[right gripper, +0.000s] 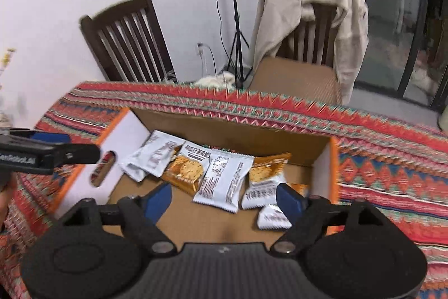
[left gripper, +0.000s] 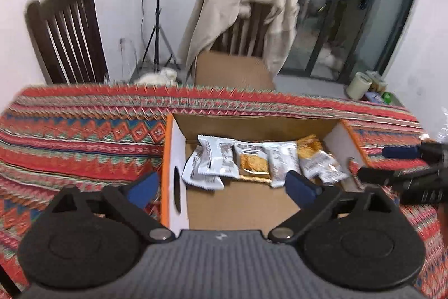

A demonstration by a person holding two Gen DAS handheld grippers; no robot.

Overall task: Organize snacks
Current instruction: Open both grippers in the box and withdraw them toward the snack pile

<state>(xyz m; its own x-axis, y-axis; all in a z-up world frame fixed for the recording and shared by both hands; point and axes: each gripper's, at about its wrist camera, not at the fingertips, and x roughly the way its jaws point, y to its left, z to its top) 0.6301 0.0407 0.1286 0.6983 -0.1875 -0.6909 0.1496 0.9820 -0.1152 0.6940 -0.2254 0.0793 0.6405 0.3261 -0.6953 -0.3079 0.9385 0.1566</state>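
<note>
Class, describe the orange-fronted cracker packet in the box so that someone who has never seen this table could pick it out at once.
Start at the patterned tablecloth and find the open cardboard box on it. Snack packets lie in a row along its floor. The cracker packet lies between two white packets; unlike those printed white backs, it shows an orange front picturing golden crackers.

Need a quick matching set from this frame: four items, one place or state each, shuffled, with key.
Column A
1. snack packets
2. beige jacket
3. cardboard box
4. left tool

Column B
a. draped over a chair back
b. lying inside the box
c. open, nothing between its fingers
d. standing on the patterned tablecloth

Pairs: 1-b, 2-a, 3-d, 4-c
</note>
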